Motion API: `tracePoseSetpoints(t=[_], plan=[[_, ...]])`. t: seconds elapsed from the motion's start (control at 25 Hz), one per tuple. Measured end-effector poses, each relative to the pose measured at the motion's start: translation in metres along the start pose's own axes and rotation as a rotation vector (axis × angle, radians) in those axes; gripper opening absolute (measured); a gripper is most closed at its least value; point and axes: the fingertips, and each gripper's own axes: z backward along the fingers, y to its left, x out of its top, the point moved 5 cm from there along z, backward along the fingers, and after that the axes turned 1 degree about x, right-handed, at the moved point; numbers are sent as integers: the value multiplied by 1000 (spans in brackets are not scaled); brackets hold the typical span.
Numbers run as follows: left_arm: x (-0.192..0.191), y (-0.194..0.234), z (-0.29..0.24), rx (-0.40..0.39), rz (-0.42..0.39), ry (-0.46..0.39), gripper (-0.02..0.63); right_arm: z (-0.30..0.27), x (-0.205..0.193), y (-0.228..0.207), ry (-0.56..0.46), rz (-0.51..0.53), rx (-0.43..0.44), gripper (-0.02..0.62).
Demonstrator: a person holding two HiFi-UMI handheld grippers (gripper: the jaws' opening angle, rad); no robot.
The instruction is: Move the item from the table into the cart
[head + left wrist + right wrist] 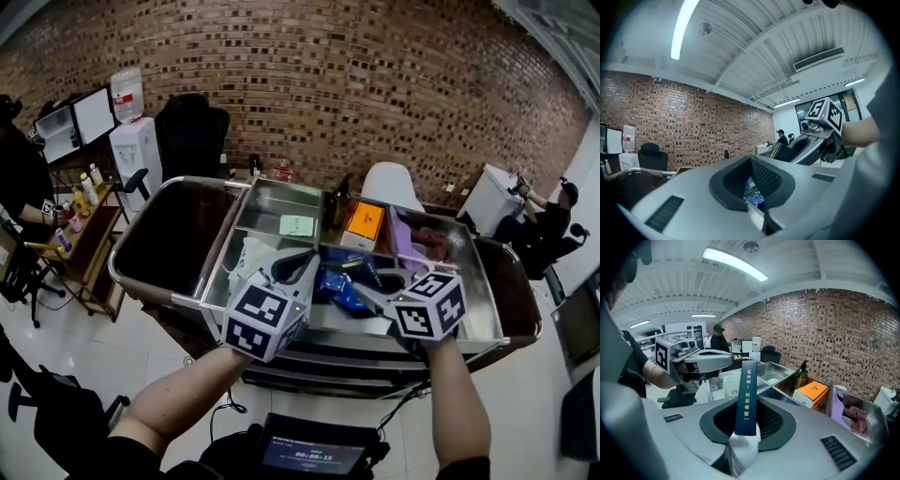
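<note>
Right claw (747, 420) clamps one blue box (746, 390) over one steel cart (178, 234).

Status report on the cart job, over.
Left gripper and right gripper both shut on blue box. Box above cart, not down yet. Orange box and bottle sit clear behind.

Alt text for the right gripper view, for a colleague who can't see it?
The right gripper clamps a slim dark blue box with white print upright between its jaws. Beyond it lies a steel cart holding an orange box and a dark pump bottle; the left gripper shows at the picture's left.
</note>
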Motion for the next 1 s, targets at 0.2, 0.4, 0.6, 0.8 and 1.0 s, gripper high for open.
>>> tracePoseSetpoints(t=[0.2, 0.4, 0.6, 0.8, 1.0], plan=[[10, 9, -11, -7, 54, 56, 0, -10, -2, -8, 182, 120, 133, 57], [2, 12, -8, 0, 109, 132, 0, -32, -19, 0, 368, 199, 246, 57], [-24, 13, -5, 37, 139, 175, 0, -57, -50, 15, 495, 247, 337, 57], [-38, 17, -7, 57, 155, 200, 0, -72, -63, 8, 551, 253, 376, 57], [-40, 12, -7, 51, 170, 206, 0, -71, -76, 10, 591, 253, 411, 57]])
